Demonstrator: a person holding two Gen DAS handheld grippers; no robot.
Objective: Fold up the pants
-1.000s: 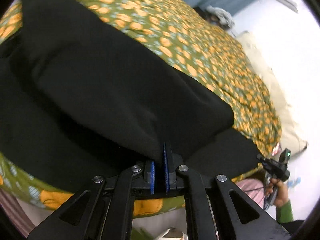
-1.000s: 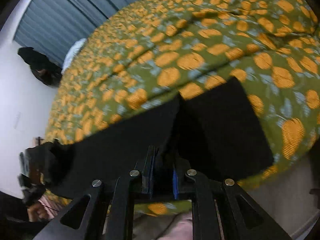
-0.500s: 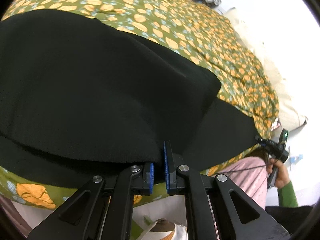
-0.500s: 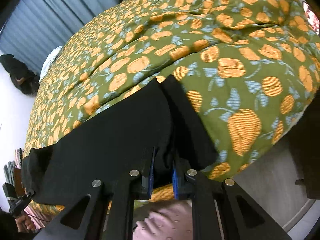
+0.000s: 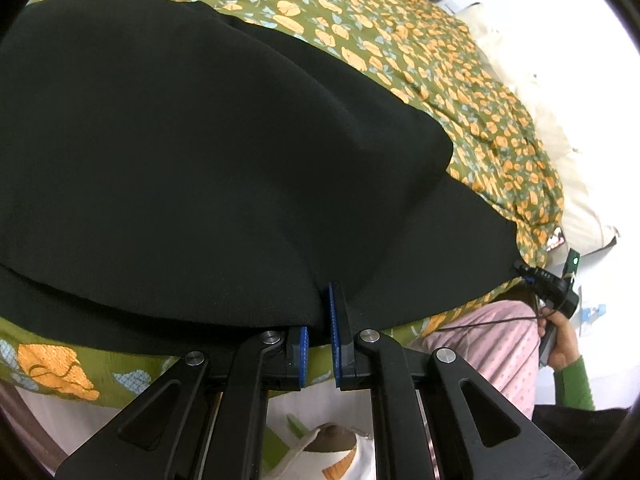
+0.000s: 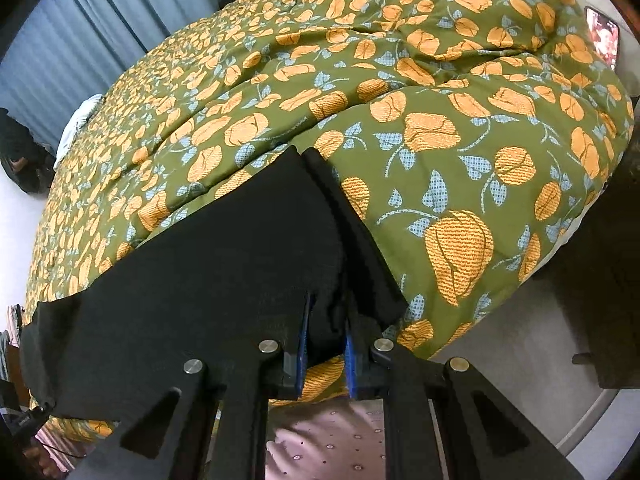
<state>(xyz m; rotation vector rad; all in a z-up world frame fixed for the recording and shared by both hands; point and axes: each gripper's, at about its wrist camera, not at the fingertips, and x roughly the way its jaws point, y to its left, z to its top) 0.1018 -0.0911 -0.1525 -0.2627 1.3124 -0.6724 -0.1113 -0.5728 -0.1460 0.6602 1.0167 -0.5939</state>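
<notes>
Black fabric pants [image 5: 208, 152] lie folded on the green, orange-flowered quilt [image 6: 440, 92], both grippers clenched on their near edge. Only the left gripper [image 5: 320, 320] view shows a cream pillow [image 5: 560, 152]; only the right gripper [image 6: 326, 332] view shows blue curtains [image 6: 100, 28].

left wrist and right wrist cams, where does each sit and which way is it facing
Left wrist: on the left gripper, looking down its fingers at black pants on a floral bedspread; right hand, pink-clad lap show.
Right wrist: on the right gripper, facing the pants' end; lap shows.
Shared: pants, bedspread.
</notes>
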